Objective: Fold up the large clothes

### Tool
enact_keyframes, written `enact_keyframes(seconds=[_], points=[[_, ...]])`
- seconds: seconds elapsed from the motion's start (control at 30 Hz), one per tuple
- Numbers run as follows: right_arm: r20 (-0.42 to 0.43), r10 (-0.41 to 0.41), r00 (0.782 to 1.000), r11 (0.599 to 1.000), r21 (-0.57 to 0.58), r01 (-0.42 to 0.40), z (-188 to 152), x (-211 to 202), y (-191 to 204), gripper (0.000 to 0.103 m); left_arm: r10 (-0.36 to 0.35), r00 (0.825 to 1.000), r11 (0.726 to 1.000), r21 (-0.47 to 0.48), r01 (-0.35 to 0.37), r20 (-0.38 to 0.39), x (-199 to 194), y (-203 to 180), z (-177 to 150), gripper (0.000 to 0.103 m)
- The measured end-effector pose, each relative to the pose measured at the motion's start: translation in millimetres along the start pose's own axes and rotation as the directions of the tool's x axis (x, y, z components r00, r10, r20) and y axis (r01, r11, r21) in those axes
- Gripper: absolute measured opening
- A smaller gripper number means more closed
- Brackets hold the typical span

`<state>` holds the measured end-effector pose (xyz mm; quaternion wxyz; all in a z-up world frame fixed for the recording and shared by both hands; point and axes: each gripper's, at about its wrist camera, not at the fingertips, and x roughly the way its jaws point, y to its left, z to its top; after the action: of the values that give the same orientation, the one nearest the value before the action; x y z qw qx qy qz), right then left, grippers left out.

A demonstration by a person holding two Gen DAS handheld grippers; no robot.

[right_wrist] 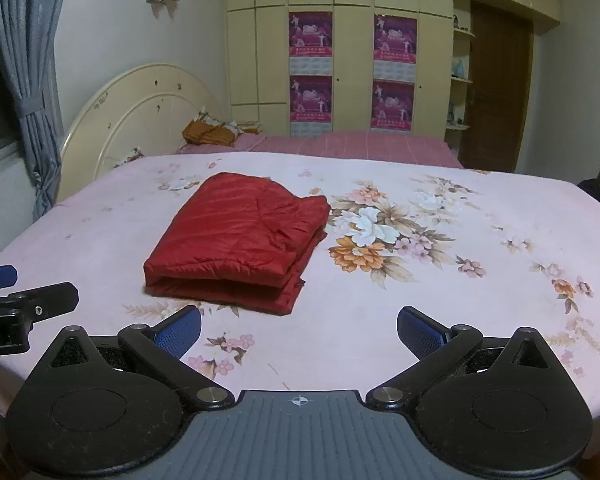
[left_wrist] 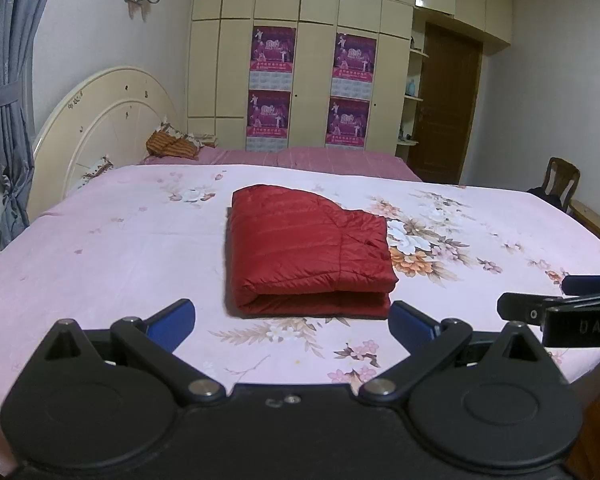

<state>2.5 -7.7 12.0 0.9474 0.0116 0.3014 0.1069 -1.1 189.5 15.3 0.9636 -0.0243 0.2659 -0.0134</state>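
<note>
A red quilted jacket lies folded into a flat rectangle on the pink floral bedsheet, its folded edge toward me. My left gripper hovers just in front of that edge, open and empty, blue pads spread wide. In the right wrist view the same jacket sits ahead and to the left. My right gripper is also open and empty, held back from the jacket over the sheet. Each gripper shows at the edge of the other's view, the right one and the left one.
The bed fills the foreground, with a cream headboard and pillows at the far left. A wardrobe wall with posters stands behind. A brown door and a wooden chair are at right; grey curtains hang at left.
</note>
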Motion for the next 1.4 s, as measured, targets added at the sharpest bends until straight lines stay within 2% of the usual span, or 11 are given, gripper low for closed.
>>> enact_keyframes(seconds=[1.4], points=[[0.017,0.021,1.000,1.000,-0.005,-0.021,0.5,-6.9,-5.1,0.103,0.005,1.000,1.000,0.017,-0.005,0.024,-5.6,-3.5,2.8,0.103]])
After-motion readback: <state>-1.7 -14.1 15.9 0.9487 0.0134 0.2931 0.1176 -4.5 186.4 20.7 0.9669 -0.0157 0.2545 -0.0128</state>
